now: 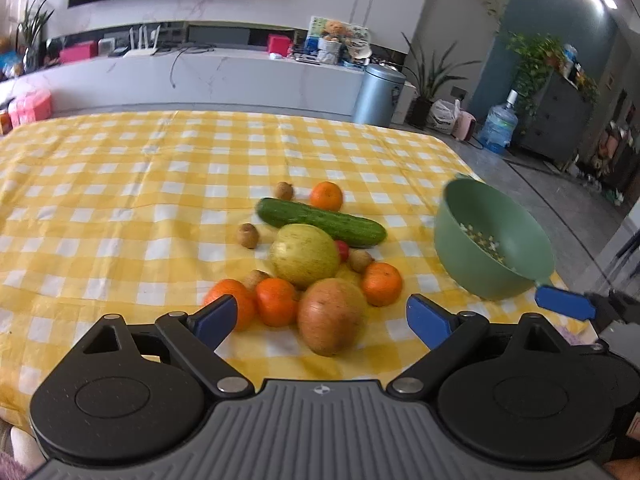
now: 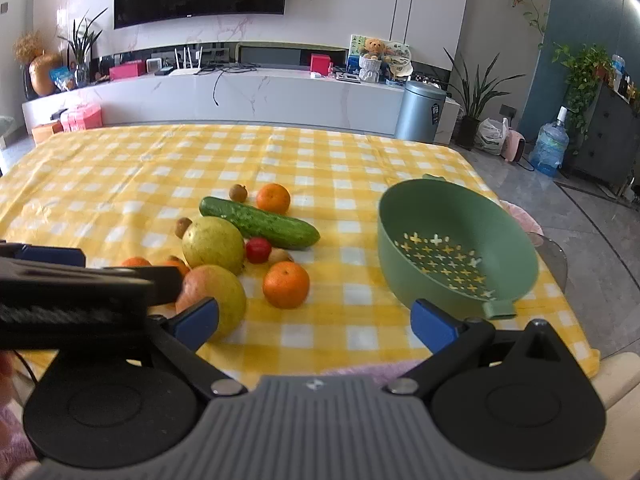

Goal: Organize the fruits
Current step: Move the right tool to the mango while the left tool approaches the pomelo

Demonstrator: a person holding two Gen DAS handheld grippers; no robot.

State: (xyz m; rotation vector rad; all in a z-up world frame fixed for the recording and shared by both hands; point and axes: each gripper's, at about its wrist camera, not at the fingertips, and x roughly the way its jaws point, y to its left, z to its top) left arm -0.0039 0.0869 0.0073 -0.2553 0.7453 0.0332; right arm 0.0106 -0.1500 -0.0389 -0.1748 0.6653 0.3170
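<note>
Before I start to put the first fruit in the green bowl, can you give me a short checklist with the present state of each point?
1. Left gripper open and empty: ok, jaws spread wide.
2. Right gripper open and empty: ok.
3. A fruit near the left gripper: ok, the reddish apple lies just ahead, between its fingers.
4. Green bowl empty and ready: ok, only its cross-shaped holes show inside.
5. Bowl steady on the table: cannot tell; it looks tilted and stands near the table's right edge.
6. Apple free to lift: not ok; an orange and the yellow-green fruit crowd it.
</note>
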